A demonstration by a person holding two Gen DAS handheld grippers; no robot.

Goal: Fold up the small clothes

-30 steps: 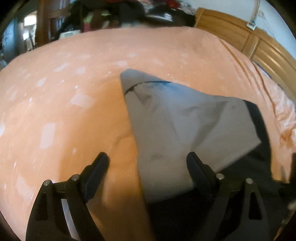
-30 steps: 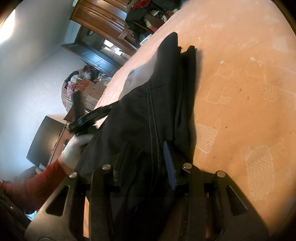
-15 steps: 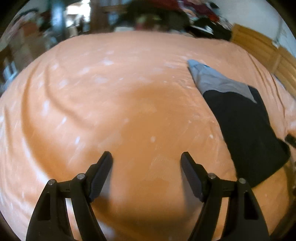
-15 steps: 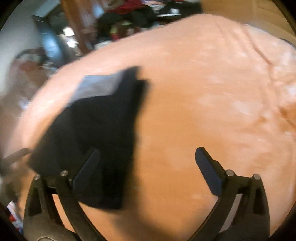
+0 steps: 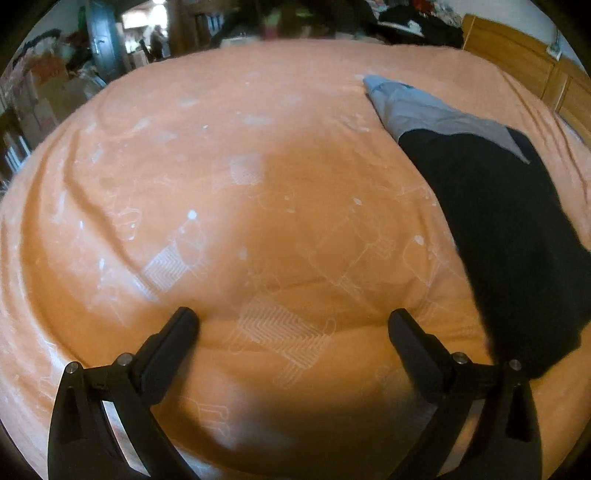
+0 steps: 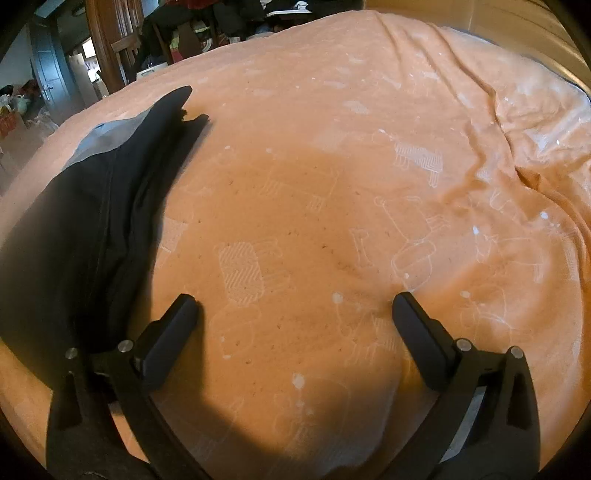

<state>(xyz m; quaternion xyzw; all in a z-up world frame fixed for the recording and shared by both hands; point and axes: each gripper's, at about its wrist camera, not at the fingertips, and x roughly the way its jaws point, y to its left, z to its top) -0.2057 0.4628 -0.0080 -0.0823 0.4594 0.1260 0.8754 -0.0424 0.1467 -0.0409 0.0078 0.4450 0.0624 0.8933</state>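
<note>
A folded black and grey garment (image 5: pixel 491 206) lies on the orange bedspread at the right of the left wrist view, with its grey end pointing away. The same garment (image 6: pixel 88 206) fills the left side of the right wrist view. My left gripper (image 5: pixel 291 325) hangs open over bare bedspread, to the left of the garment, nothing between its fingers. My right gripper (image 6: pixel 295 310) is open too, over bare bedspread just right of the garment; its left finger (image 6: pixel 170 332) sits close beside the cloth's edge.
The orange bedspread (image 5: pixel 221 184) with pale animal drawings covers the bed, creased at the right (image 6: pixel 491 155). A wooden headboard (image 5: pixel 524 62) runs along the far right. Piled clothes and furniture (image 6: pixel 207 26) stand beyond the bed's far edge.
A second ago my right gripper was shut on the black garment; it has let go and pulled right. My left gripper has swung left, off the garment, which now lies flat.
</note>
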